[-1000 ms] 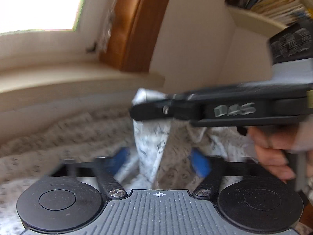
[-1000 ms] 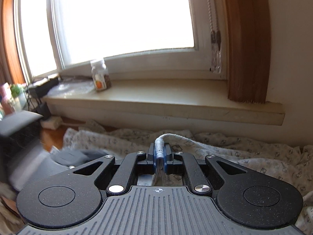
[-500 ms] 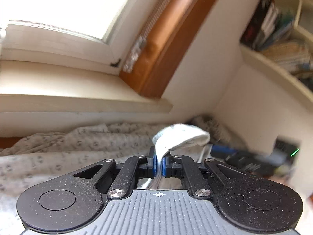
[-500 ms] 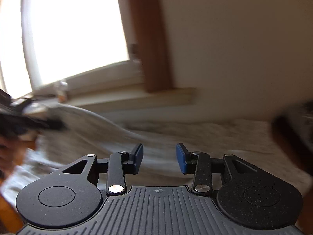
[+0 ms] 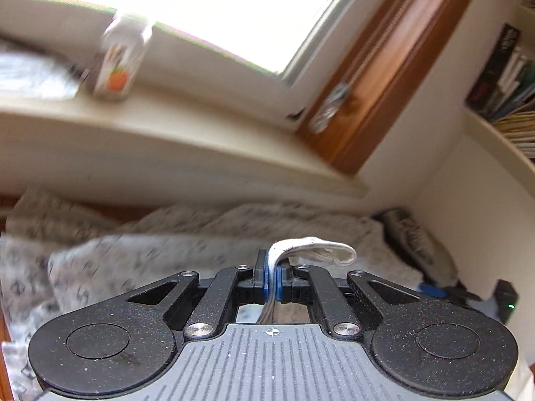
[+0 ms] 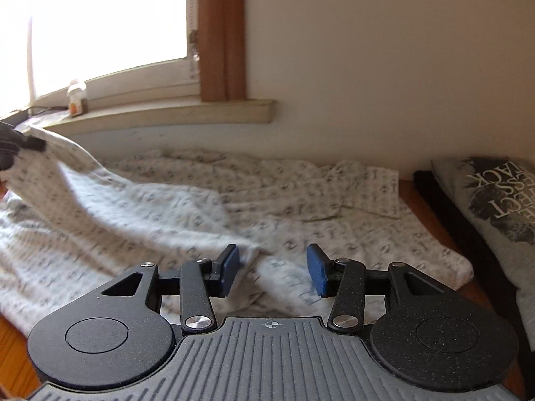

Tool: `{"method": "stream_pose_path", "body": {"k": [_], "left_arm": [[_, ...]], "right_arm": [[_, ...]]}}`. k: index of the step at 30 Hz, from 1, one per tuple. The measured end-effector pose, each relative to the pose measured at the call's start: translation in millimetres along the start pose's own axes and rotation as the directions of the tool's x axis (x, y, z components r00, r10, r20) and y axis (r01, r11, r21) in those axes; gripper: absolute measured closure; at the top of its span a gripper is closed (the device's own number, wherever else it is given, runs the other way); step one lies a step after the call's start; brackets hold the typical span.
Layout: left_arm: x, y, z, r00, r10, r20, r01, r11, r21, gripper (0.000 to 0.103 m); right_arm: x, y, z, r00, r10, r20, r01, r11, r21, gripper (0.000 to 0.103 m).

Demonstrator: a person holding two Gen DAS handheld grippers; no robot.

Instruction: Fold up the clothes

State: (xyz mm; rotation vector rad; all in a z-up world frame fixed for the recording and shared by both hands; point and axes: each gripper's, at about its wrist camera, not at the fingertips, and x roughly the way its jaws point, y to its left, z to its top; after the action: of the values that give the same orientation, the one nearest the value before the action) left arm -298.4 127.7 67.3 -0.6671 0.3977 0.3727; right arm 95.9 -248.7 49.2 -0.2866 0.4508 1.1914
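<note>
Item: patterned garment [image 6: 187, 207], pale knit printed with small dark motifs, spread rumpled across the surface below the windowsill [image 6: 174, 113]; one end is lifted toward the sill's left end, the rest trails down from it.

Handling, as judged: light, limp, no stiffness; drapes and drags, and it will bunch if pulled by one point. Not fragile, not slippery.

Hold points: hems and corners, taken as a thin doubled edge.

Left claw [image 5: 272, 279]: clamped tight on a white ribbed hem [image 5: 314, 250], which loops out above the pads.

Right claw [image 6: 272, 269]: jaws have just been opening and stand apart, nothing gripped; cloth lies beneath the gap, farther from the sill.

Also present: printed grey cloth [image 6: 495, 200], well right of the sill.
</note>
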Motion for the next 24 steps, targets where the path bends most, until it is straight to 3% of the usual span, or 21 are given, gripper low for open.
{"method": "stream_pose_path", "body": {"k": [8, 9, 11, 17, 24], "left_arm": [[14.3, 25.7, -15.8, 0.999, 0.011, -0.047, -0.014, 0.999, -0.046, 0.097], [13.5, 26.5, -17.8, 0.999, 0.015, -0.05, -0.017, 0.999, -0.043, 0.095], [11.2, 27.7, -22.1, 0.998, 0.024, -0.055, -0.025, 0.999, -0.029, 0.075], [8.1, 27.3, -35.9, 0.996, 0.023, -0.087, -0.024, 1.0, -0.007, 0.074], [3.3, 10.4, -48.1, 0.992, 0.035, -0.117, -0.028, 0.998, 0.059, 0.075]], "right_arm": [[-2.2, 12.3, -15.6, 0.999, -0.039, -0.005, 0.039, 0.999, -0.037, 0.049], [-0.2, 12.3, -17.3, 0.999, -0.049, -0.003, 0.049, 0.998, -0.029, 0.048], [3.3, 12.0, -18.9, 0.999, -0.054, -0.002, 0.054, 0.999, -0.01, 0.048], [11.6, 13.6, -16.6, 0.999, -0.05, -0.01, 0.05, 0.999, -0.022, 0.046], [5.6, -2.6, -20.2, 0.999, -0.023, 0.028, 0.021, 0.997, 0.074, 0.046]]}}
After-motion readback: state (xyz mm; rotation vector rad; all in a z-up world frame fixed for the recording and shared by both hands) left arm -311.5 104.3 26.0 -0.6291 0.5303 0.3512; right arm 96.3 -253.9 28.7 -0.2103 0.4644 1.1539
